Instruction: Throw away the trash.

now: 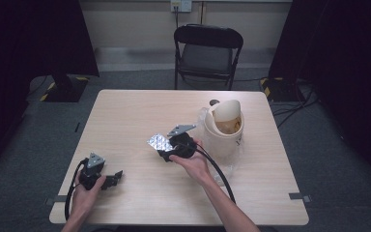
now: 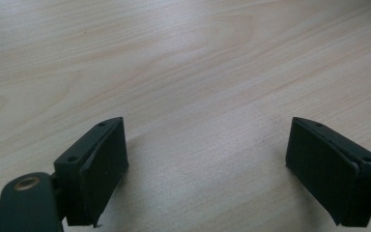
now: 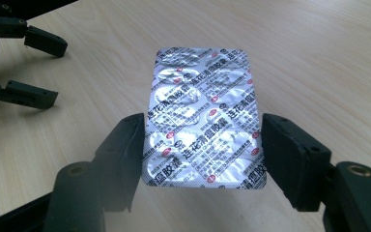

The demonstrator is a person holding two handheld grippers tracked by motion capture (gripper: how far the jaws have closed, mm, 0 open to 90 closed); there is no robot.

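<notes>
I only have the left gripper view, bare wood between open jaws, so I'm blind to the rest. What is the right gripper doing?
Observer: The right gripper holds a foil pill strip by its two long edges.
Operator: Anything else on the table?
Observer: A cream kettle stands just right of that gripper, its lid tipped open.
Operator: Is my gripper near the strip?
Observer: No, the left gripper is well apart from it, by the table's near left corner.
</notes>
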